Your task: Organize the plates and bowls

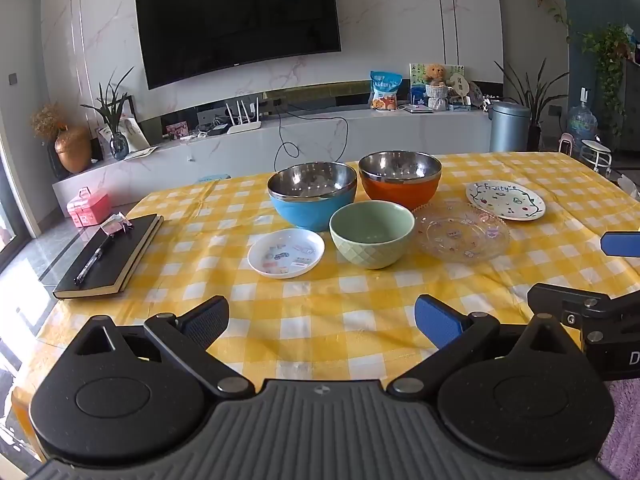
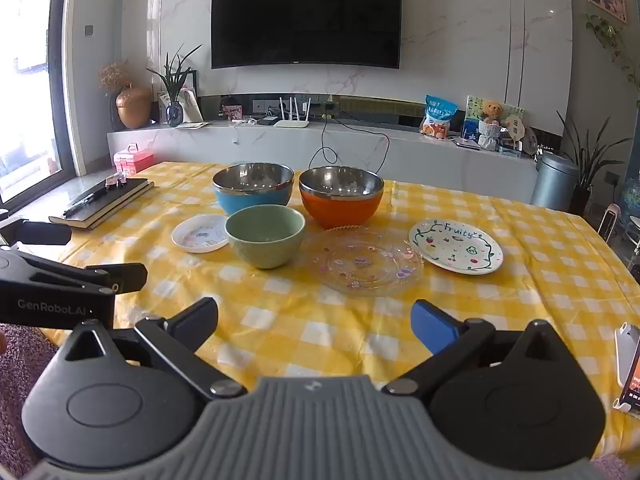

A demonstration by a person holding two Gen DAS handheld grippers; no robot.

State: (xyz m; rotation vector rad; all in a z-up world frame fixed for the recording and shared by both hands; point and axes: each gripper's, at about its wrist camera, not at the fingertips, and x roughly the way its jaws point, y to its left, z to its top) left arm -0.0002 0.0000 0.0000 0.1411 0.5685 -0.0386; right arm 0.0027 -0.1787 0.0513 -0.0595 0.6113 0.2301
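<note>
On the yellow checked tablecloth stand a blue steel-lined bowl, an orange steel-lined bowl and a green bowl in front of them. A small white plate lies left of the green bowl, a clear glass plate right of it, and a white "Fruity" plate farther right. My left gripper hangs open and empty over the near cloth. My right gripper is open and empty too, short of the glass plate and the green bowl.
A black notebook with a pen on it lies at the table's left edge. A phone-like object sits at the right edge. Beyond the table are a TV cabinet, a grey bin and plants.
</note>
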